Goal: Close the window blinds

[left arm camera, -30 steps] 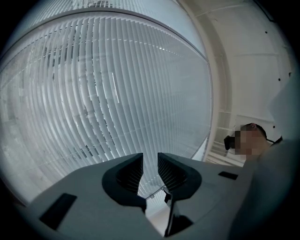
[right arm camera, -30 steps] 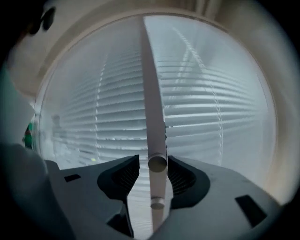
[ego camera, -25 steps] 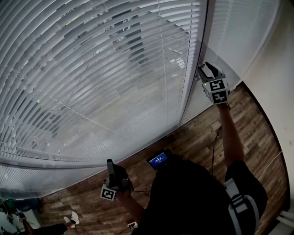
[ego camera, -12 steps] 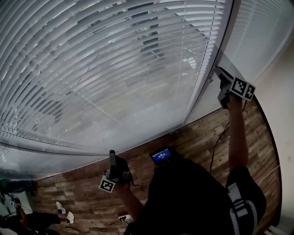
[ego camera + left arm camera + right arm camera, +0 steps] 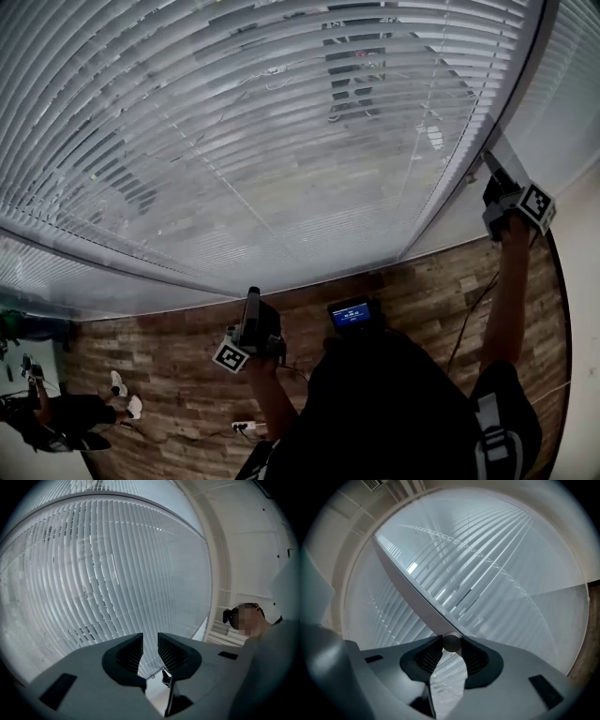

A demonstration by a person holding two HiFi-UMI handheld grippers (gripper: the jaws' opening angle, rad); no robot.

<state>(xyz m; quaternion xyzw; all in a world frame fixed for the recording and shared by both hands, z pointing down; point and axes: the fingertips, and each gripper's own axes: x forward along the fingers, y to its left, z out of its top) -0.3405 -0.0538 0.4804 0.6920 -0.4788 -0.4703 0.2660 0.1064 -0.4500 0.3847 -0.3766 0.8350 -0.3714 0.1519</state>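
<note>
Below the left end of the blinds [image 5: 281, 141], someone stands on the wooden floor [image 5: 169, 422], well apart from the work. The left gripper [image 5: 150, 645] hangs below the blinds' bottom rail, pointing up at the slats. Its jaws stand slightly apart with nothing between them, so it is idle.

Further right, still under the blinds, a small device [image 5: 352, 314] at the person's chest shows a blue screen. At the right edge of the blinds, beside the pale window frame, the right gripper [image 5: 495, 187] is clenched on the tilt wand [image 5: 451, 642]. Its jaws have just been closing, and the wand's dark rounded body sits pinched between the ribbed pads.

The street below shows through the slats, so they look only partly turned and the closing seems unfinished.

The wand is round and smooth, held near the pad tips, so a twist could let it spin or slip free without turning the slats. Pulling sideways or downward while rolling could unhook it at the top or strain the tilt mechanism. Forcing it past the stop would do the same. Turning the wrong way would open the slats wider.

The gripper cubes carry only black-and-white square markers. The screen's writing is too small to read, and no brand shows anywhere
</note>
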